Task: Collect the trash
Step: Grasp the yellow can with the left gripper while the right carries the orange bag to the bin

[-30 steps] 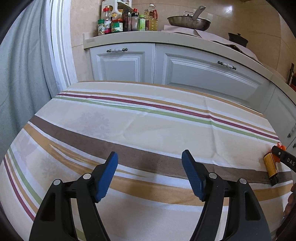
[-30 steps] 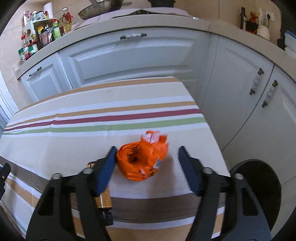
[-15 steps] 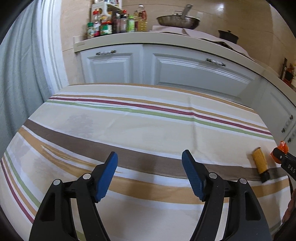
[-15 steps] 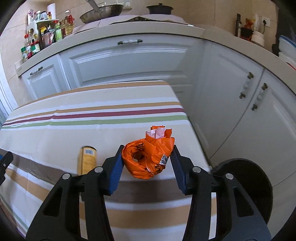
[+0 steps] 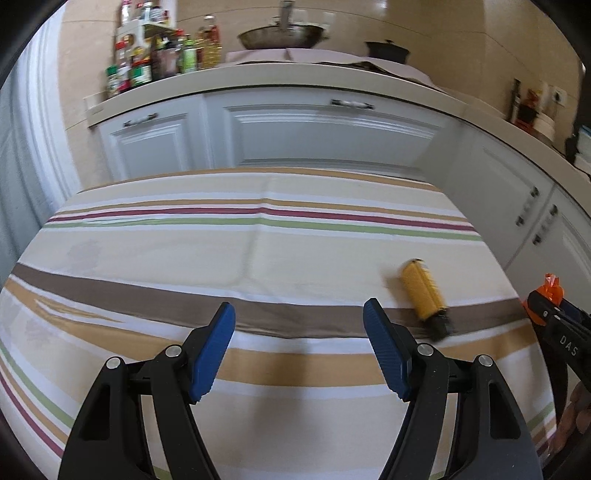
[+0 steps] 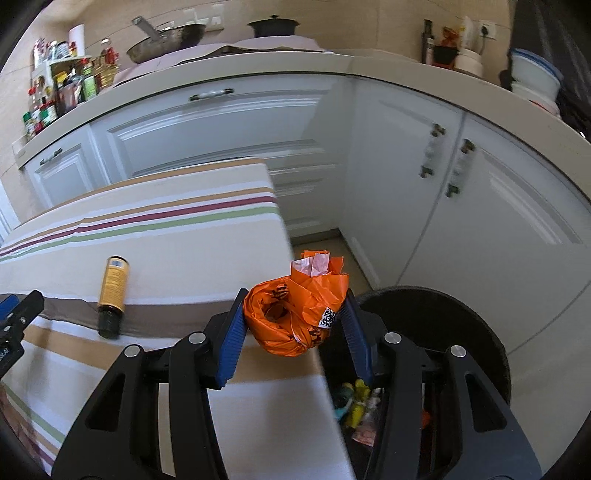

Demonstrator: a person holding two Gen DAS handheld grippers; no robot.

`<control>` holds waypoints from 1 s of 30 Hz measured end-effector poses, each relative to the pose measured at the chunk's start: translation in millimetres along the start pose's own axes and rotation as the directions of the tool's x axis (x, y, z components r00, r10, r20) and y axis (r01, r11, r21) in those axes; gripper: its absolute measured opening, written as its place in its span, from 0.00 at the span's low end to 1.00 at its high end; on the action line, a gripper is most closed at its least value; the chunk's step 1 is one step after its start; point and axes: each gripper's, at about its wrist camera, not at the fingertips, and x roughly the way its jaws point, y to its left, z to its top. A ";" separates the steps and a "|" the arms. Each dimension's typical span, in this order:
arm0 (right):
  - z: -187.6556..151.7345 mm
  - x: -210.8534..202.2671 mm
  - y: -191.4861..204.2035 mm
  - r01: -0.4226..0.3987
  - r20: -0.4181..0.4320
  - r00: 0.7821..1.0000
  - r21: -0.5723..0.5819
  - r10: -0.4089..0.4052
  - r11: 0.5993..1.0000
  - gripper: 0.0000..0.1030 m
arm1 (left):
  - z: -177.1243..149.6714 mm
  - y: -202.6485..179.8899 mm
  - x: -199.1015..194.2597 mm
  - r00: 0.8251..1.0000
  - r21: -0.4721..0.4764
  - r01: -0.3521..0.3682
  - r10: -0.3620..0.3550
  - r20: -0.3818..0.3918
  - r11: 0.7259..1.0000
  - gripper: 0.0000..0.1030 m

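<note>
While clamped between blue pads of right gripper (image 6: 293, 325), crumpled orange plastic bag (image 6: 295, 314) shows QR-type label, white paper at top; print unreadable. Left gripper (image 5: 299, 345): jaws apart, nothing between.

- Both views bright, soft daylight; no hard shadows.
- Glare on glossy wall tiles (image 5: 424, 22) at top of left view.
- Fisheye warp strong: countertop (image 6: 258, 70) bows, dark vignette in corners.
- Motion blur on cabinets (image 5: 332, 133) & yellow bottle (image 5: 423, 291); faint shadow to its left.
- Trash bin (image 6: 443, 332) interior dark, contents hard to read.
</note>
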 end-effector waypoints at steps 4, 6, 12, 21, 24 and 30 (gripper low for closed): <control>-4.1 -5.3 -18.6 0.016 0.007 1.000 0.028 -0.016 0.999 0.46 | -2.4 -22.6 0.2 1.000 0.038 0.024 -0.024 -0.005 0.999 0.68; -5.2 -6.3 -25.4 0.018 0.008 1.000 0.040 -0.018 0.999 0.46 | -3.5 -31.6 1.0 0.999 0.053 0.034 -0.033 -0.008 0.998 0.68; -6.7 -8.1 -40.0 0.021 0.009 1.000 0.063 -0.022 0.998 0.46 | -1.7 -54.0 8.5 0.999 0.090 0.051 -0.049 -0.025 0.995 0.68; -7.1 -8.0 -48.3 0.005 0.009 1.000 0.074 -0.006 0.997 0.46 | 3.7 -74.6 34.7 0.996 0.151 0.044 -0.031 -0.086 0.988 0.68; -6.8 -7.6 -49.4 0.001 0.009 1.000 0.072 -0.001 0.997 0.46 | 3.9 -74.5 37.8 0.994 0.149 0.050 -0.035 -0.102 0.988 0.61; -6.9 -7.5 -50.1 0.000 0.010 1.000 0.071 -0.001 0.997 0.46 | 2.3 -76.0 40.5 0.988 0.159 0.096 -0.075 -0.132 0.983 0.30</control>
